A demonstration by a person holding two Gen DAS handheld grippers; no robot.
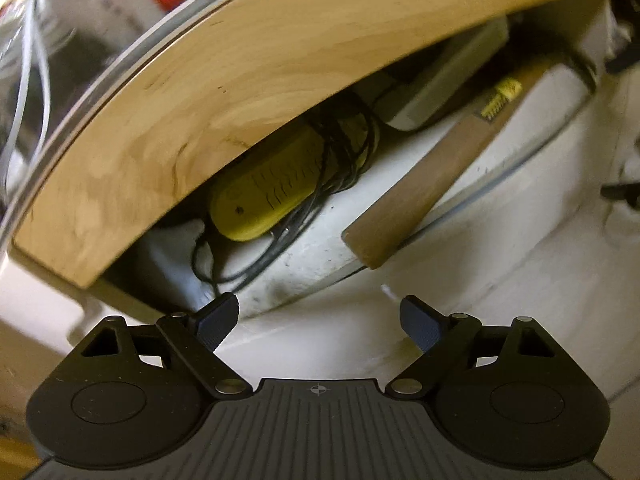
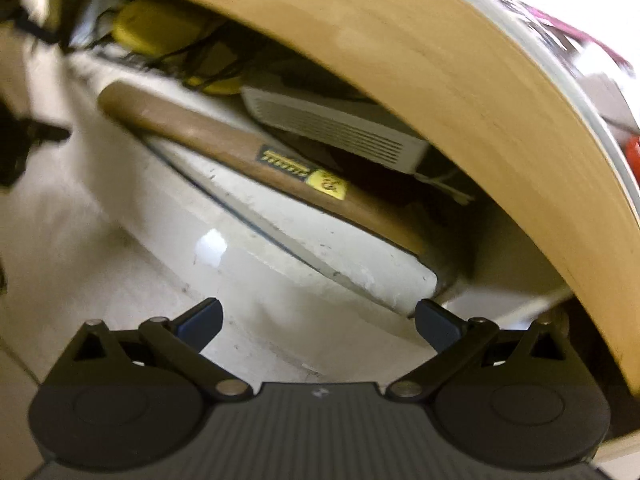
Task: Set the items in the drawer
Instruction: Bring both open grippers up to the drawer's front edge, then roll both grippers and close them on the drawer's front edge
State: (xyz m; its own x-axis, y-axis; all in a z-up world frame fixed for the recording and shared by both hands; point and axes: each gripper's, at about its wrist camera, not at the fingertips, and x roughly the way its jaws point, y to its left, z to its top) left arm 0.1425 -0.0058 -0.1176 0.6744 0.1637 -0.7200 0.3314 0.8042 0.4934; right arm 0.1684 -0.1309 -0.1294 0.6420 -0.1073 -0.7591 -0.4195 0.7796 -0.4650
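Nearest to each camera are the grippers. The left gripper (image 1: 319,316) has its fingers (image 1: 218,317) spread wide apart and nothing is between them. The right gripper (image 2: 318,320) is the same: its fingers (image 2: 438,325) stand far apart and hold nothing.

Just beyond both grippers is the white front of the drawer (image 1: 460,248) (image 2: 320,240), which is pulled partly out from under the wooden tabletop (image 1: 248,92) (image 2: 460,80). The tabletop edge covers the back part of the drawer in both views.

Inside the drawer, closest to the front wall, a wooden handle (image 1: 424,184) (image 2: 200,132) lies along the wall. It carries a dark label and a small yellow sticker (image 1: 508,88) (image 2: 328,185). Its head end cannot be seen.

Behind the handle, in the left wrist view, a yellow device (image 1: 268,192) (image 2: 152,32) lies with a black cord (image 1: 344,148) wound around its middle; part of the cord hangs loose in front of it. Next to it, further in, is a flat white box with ventilation slots (image 1: 444,80) (image 2: 336,128), partly over the handle's end in the right wrist view.

Above the tabletop, both views are blurred and show only unclear shapes.
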